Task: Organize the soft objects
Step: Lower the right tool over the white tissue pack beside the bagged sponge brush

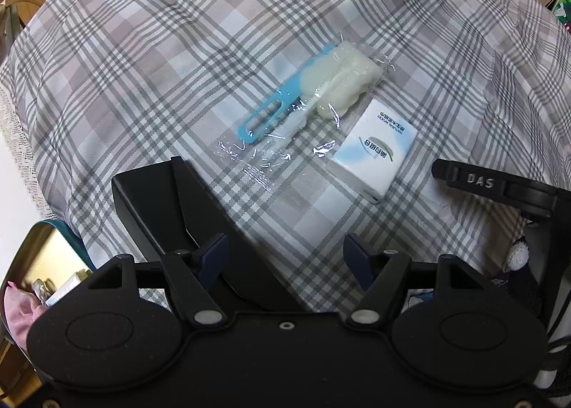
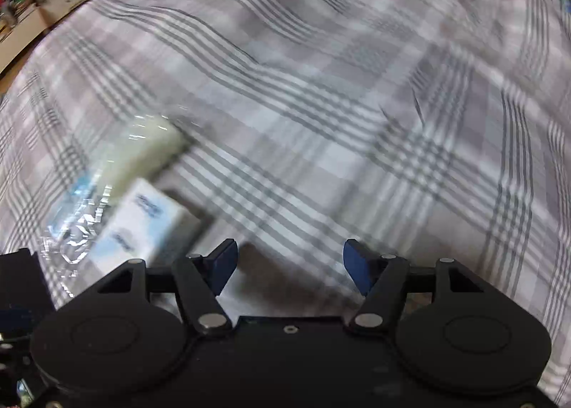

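Left wrist view: the left gripper [image 1: 285,258] hangs with jaws apart on nothing, over the near edge of the plaid bedcover [image 1: 142,61]. Beyond it lie the tissue pack [image 1: 371,158] and, touching it farther off, the bagged sponge brush [image 1: 303,94], its long axis running diagonally. Both lie left of the empty, parted right gripper [image 2: 289,265], which looks nearer the pack.

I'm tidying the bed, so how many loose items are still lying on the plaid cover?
2. The bagged sponge brush lies mid-cover, and the white tissue pack sits just right of it, at the bag's edge. More could lie outside both views.
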A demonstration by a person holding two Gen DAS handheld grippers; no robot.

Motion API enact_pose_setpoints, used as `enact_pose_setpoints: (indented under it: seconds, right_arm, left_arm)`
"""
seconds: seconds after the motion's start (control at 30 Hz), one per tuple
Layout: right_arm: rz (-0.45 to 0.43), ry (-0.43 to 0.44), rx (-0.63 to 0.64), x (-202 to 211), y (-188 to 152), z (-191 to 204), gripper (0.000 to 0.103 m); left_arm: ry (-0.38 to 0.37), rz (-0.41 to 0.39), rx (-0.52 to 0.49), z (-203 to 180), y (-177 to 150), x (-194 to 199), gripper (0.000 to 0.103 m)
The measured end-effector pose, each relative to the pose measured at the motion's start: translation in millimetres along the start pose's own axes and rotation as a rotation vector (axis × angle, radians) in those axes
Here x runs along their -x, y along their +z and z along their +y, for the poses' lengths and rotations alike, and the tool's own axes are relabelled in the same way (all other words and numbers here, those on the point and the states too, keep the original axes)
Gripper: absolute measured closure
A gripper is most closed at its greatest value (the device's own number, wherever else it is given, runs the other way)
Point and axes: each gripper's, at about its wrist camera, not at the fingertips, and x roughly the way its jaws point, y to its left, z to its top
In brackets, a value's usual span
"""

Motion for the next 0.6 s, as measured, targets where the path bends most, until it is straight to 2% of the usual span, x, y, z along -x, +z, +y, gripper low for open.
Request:
enact_pose_setpoints:
  seconds: [0.17,0.23,0.3,0.4,0.53,0.6]
  right_arm:
    - [-0.015,0.111,-0.105,10,4,-24,0.037]
    - [-0.037,0.154,-0.132,17,4,-29,0.032]
    - [-0.061,0.162,-0.146,20,5,-31,0.029]
    - [-0.072,0.185,-0.143,20,6,-27,0.029]
    - [-0.068,0.261,-0.109,17,6,-11,0.022]
    - [-0.073,0.280,-0.088,17,4,1,0.021]
  left_arm:
    - [0.005,-0.026,0.009,4,2,7,0.036]
    - [0.012,-0.037,0.016,7,2,9,0.036]
    - [0.015,-0.038,0.027,9,5,8,0.036]
    - [0.019,-0.033,0.038,10,7,5,0.036]
    - [0.027,-0.033,0.037,8,7,2,0.036]
    - [0.029,-0.030,0.043,7,7,0,0.036]
